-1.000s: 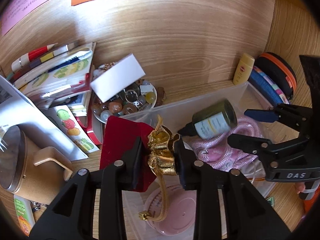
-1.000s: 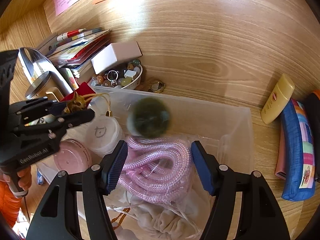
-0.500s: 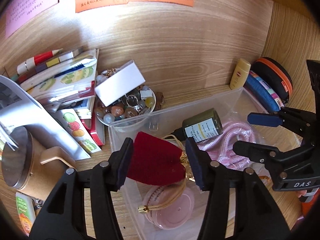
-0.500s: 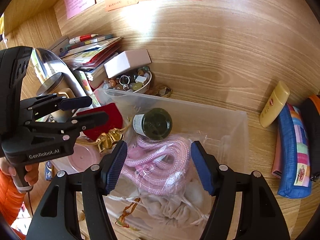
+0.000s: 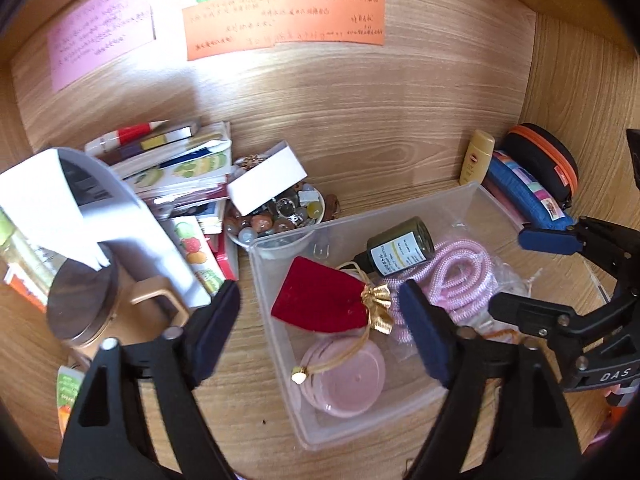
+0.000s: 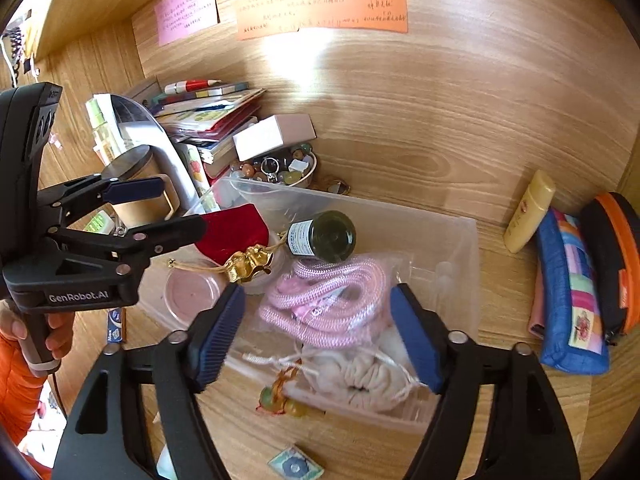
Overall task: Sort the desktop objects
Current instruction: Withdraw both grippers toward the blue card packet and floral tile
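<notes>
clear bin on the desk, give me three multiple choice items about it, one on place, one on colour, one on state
1. Where does the red velvet pouch lie?
A. inside the clear bin
B. on the book stack
C. beside the yellow tube

2. What colour is the coiled rope in the bin?
A. green
B. pink
C. black

3. How do the left tongs stand?
A. shut on the pouch
B. shut on the bottle
C. open, holding nothing

Answers: 1 A, the pouch rests on the pink round case within the bin's walls. 2 B, the rope's loops are pale pink. 3 C, the jaws have just been opening and stand wide above the pouch, touching nothing.
</notes>
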Demonstrator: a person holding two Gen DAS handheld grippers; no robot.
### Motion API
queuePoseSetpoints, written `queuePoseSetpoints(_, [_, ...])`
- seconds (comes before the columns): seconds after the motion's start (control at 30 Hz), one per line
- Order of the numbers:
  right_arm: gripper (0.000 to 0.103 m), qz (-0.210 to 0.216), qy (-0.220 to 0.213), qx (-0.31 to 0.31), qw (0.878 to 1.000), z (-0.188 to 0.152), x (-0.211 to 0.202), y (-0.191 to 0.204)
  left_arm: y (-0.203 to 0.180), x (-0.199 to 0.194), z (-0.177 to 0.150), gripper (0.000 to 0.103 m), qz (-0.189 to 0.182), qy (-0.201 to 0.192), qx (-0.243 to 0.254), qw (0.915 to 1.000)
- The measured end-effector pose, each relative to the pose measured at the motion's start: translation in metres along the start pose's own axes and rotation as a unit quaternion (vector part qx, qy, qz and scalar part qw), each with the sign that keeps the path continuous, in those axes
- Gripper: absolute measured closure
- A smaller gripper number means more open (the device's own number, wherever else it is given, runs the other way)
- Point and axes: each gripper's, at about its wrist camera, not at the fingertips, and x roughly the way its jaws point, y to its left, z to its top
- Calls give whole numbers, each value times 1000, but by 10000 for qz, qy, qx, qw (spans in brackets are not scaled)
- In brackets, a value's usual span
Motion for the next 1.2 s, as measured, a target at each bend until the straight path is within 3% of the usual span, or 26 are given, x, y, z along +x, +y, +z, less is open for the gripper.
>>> queuePoseSetpoints(0.2, [17,-57,-149,66,9999,-8,-21,6,2,-21,-9,9,56,-107,-20,9999])
queuePoseSetpoints(0.5, [16,13,-189,246,9995,-33,-47,5,14,-43,-38,7,266,-31,-6,9996])
queuePoseSetpoints(0.87, [16,-1,-144,233,9996,-58,-59,16,40,-58,-76,7,369,210,-301,9986])
queuePoseSetpoints(1.2, [16,-37,185,325,9993,-81,-43,21,46,-40,-112,7,341,701,-230,9967])
